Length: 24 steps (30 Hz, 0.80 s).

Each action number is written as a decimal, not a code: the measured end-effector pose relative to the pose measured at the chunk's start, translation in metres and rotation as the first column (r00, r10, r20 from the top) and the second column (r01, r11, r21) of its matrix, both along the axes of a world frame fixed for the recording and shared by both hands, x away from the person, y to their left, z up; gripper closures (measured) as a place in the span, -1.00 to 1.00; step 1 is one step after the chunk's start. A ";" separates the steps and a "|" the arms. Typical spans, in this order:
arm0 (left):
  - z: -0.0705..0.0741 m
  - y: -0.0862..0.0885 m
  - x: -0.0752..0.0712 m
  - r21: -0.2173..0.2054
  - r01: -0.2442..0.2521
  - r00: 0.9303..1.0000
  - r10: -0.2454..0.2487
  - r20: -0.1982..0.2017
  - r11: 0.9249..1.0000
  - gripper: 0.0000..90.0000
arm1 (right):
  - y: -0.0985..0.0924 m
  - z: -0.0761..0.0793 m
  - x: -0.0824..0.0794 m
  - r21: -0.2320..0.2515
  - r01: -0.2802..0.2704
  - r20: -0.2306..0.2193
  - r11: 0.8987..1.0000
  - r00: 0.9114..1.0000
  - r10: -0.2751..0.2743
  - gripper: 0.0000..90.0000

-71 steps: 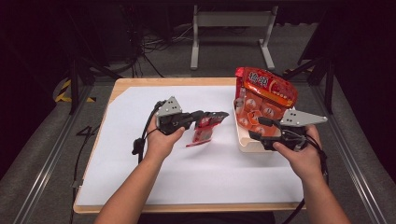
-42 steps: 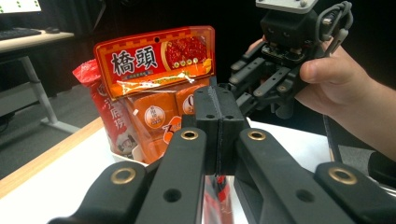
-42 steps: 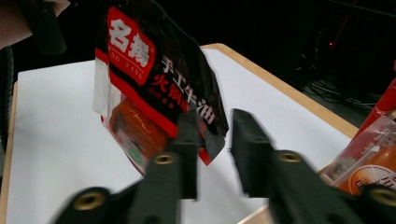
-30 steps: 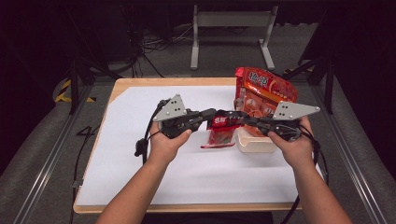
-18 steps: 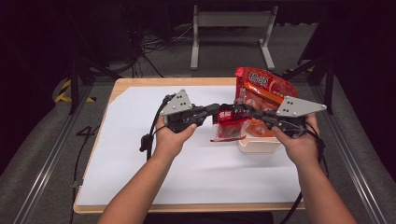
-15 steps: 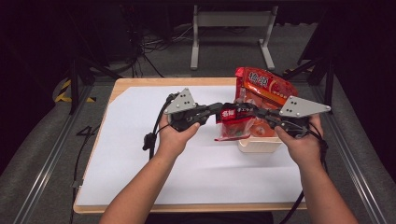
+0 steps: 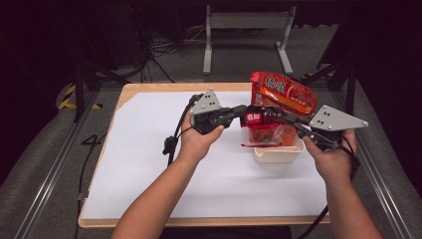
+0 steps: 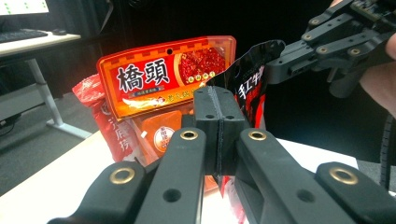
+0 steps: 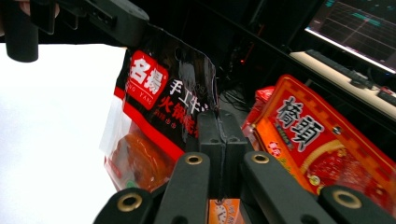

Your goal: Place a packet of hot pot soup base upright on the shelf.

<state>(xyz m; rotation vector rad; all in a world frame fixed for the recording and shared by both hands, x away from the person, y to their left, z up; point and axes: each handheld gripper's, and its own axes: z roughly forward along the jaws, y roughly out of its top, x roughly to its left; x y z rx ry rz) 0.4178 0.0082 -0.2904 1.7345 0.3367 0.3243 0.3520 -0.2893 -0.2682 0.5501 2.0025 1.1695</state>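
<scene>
A black-and-red sauce packet (image 7: pixel 262 130) with a clear lower half hangs in the air between both grippers, just above a cream box (image 7: pixel 276 155). My left gripper (image 7: pixel 242 109) is shut on the packet's upper left edge. My right gripper (image 7: pixel 284 115) is shut on its upper right edge. In the left gripper view the shut jaws (image 8: pixel 217 100) pinch the packet (image 8: pixel 252 93), and the other gripper (image 8: pixel 327 42) grips its far corner. The right gripper view has the shut jaws (image 9: pixel 218 123) on the packet (image 9: pixel 154 102).
A large orange packet (image 7: pixel 283 92) stands upright at the back of the cream box, with more red packets beside it (image 8: pixel 109 126). A white sheet (image 7: pixel 149 149) covers the wooden table (image 7: pixel 130 94). Metal rails run along both sides of the table.
At first the left gripper alone held the packet over the sheet. The right gripper then took its other edge, and both carried it to the right to above the cream box.
</scene>
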 end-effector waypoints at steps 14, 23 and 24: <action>-0.004 -0.019 0.011 0.010 -0.022 1.000 0.022 -0.015 1.000 1.00 | -0.005 -0.006 -0.007 -0.024 0.064 0.039 0.998 0.997 -0.063 1.00; -0.008 -0.029 0.011 0.017 -0.009 1.000 0.009 -0.023 1.000 1.00 | -0.014 -0.012 -0.003 -0.028 0.102 0.033 0.994 0.994 -0.101 1.00; -0.009 -0.030 0.012 0.021 -0.008 1.000 0.009 -0.025 1.000 1.00 | -0.014 -0.012 -0.003 -0.029 0.105 0.031 0.994 0.994 -0.104 1.00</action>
